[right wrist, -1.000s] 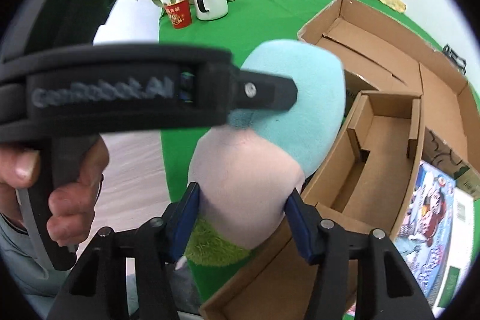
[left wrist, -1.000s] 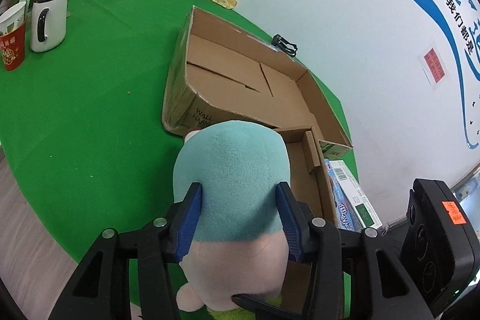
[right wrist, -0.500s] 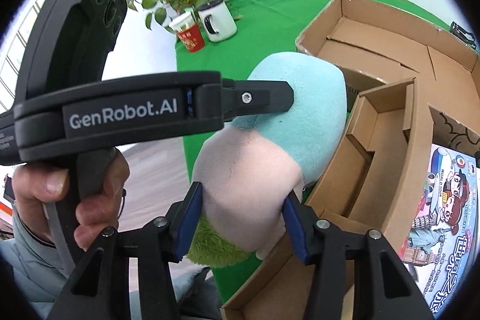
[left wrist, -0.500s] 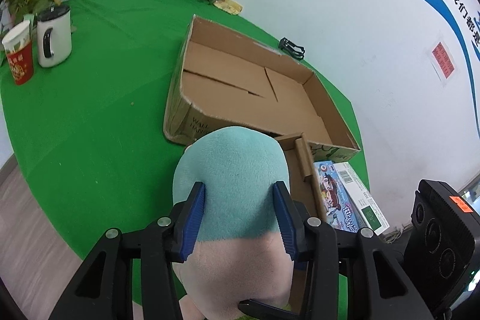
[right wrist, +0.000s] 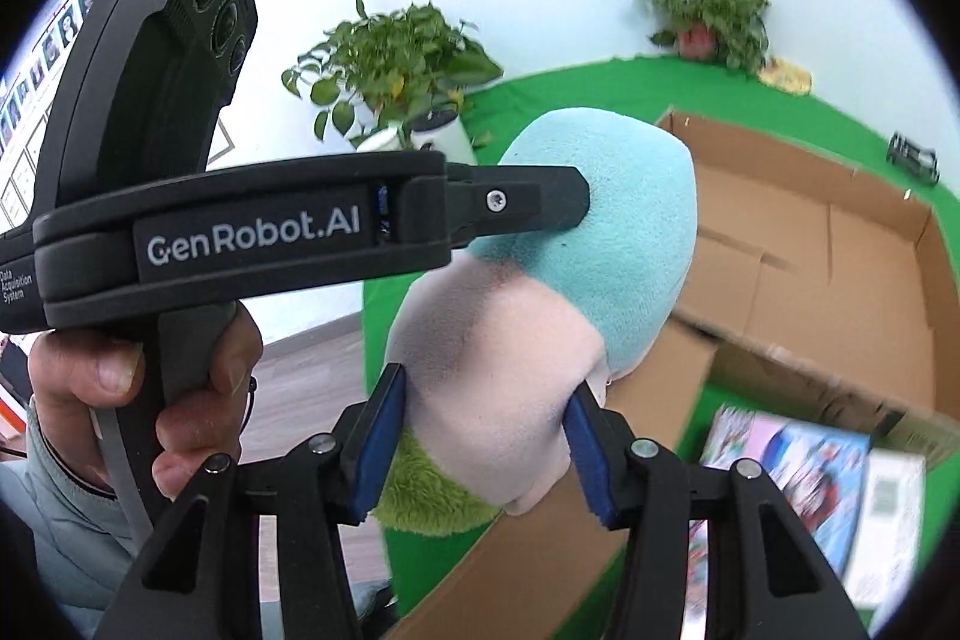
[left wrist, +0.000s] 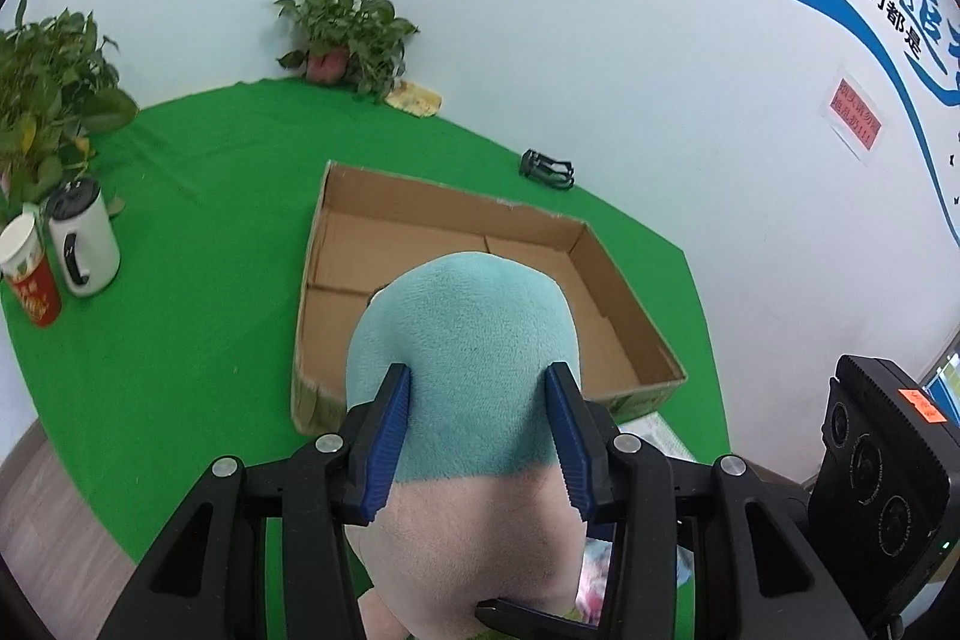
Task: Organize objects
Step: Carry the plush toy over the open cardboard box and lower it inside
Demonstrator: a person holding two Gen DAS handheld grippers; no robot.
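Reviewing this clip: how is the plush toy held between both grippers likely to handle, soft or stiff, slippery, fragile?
The plush toy is probably soft: its fleece bulges around the left gripper pads. Likely light for its bulk, carried by side pinches alone. Slipping seems unlikely, since the right gripper also presses into fuzzy fabric; breakage looks improbable.

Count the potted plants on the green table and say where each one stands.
2. One potted plant stands at the table's left edge behind the white mug and red cup; the other potted plant stands at the far corner by the wall. Others may be out of view.
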